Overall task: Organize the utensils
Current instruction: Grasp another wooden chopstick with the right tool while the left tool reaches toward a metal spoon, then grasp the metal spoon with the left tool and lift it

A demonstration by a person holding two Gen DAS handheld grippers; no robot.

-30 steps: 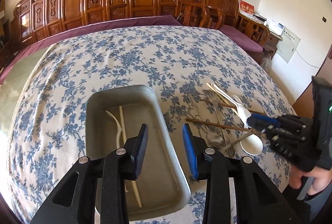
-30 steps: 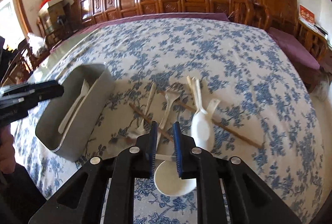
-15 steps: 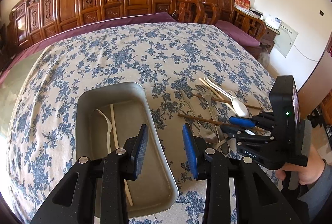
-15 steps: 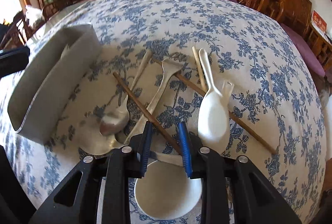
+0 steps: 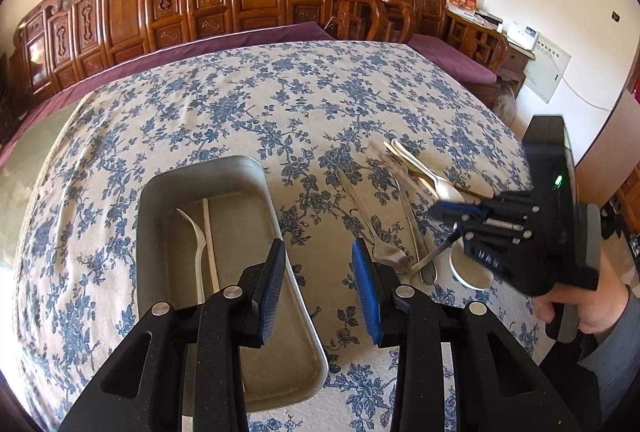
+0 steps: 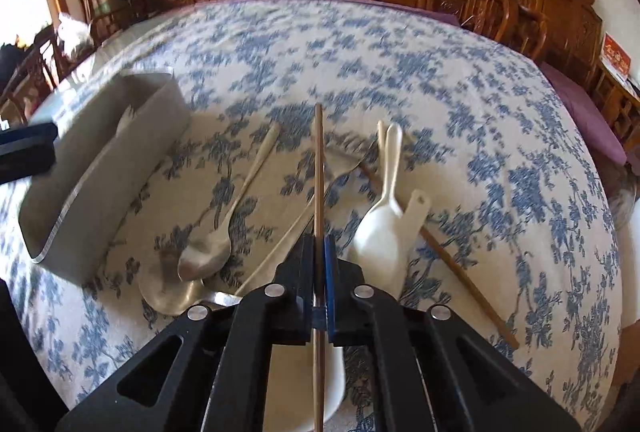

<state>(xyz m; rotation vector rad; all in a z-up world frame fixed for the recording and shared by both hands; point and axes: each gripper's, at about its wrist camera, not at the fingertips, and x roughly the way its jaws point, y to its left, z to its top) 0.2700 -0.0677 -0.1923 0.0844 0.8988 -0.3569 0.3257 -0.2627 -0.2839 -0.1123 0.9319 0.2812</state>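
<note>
1. The right gripper (image 6: 319,252), bottom center of its view, is clamped on a wooden chopstick (image 6: 319,168) that runs straight up the frame.
2. Around it lie a metal spoon (image 6: 224,228) to the left, a white rice paddle (image 6: 382,216) to the right and a second chopstick (image 6: 460,264) at lower right.
3. The left gripper (image 5: 318,288) gapes wide and holds nothing, above the near right rim of the grey tray (image 5: 160,184).
4. The tray holds 2 pale utensils (image 5: 204,240).
</note>
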